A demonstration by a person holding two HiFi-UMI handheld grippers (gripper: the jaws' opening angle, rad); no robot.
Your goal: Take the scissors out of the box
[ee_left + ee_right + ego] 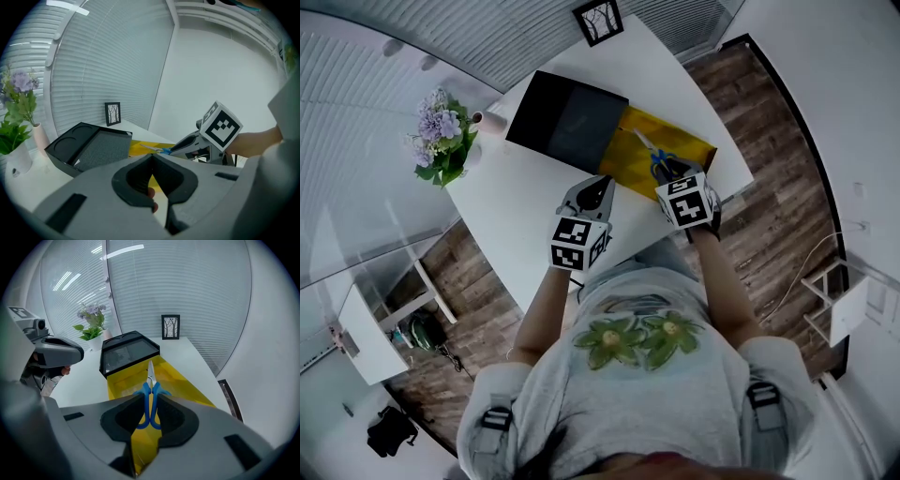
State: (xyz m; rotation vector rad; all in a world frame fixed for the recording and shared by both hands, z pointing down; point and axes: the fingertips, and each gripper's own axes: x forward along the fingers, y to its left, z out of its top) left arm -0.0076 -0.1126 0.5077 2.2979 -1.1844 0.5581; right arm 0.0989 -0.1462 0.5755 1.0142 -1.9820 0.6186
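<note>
The right gripper [150, 397] is clenched on the 2 blue handles of the scissors [150, 376]. Their blades point to 12 o'clock over the open yellow box [185, 380] on the white table [525, 225]. The black lid [129, 352] lies at the box's 11 o'clock, touching it. The left gripper [152, 158] has its jaws pressed together on nothing and hovers over the table at the right gripper's 8 o'clock in the head view.

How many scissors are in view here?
1. The scissors, clamped by the handles in the right gripper, above the yellow box. More may be hidden under the black lid.
</note>
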